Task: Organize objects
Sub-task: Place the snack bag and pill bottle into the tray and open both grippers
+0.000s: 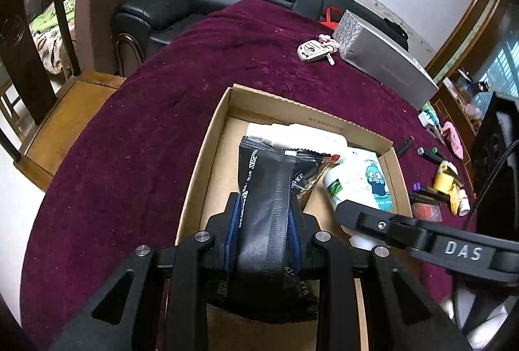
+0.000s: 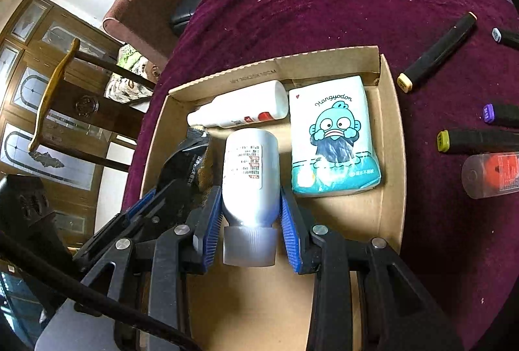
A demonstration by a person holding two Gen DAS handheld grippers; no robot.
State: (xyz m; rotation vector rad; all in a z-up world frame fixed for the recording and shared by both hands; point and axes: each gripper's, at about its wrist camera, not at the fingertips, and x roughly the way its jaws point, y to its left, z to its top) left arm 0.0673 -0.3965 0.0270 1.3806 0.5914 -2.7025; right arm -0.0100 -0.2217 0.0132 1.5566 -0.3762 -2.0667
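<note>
The white bottle (image 2: 249,179) lies between the blue pads of my right tool (image 2: 249,234), cap toward me, its long axis running straight away along the fingers, low inside the cardboard box (image 2: 394,137). The pads sit at its shoulders, whether gripping I cannot tell. Just left, my left tool (image 1: 264,218) pinches the black packet (image 1: 275,175) over the same box; the tissue pack (image 2: 334,137) lies right.

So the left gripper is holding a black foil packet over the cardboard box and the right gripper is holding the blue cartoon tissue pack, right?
Not quite. The right gripper holds the white plastic bottle, as the right wrist view shows; the blue cartoon tissue pack lies beside it in the cardboard box. The left gripper does hold the black foil packet.
</note>
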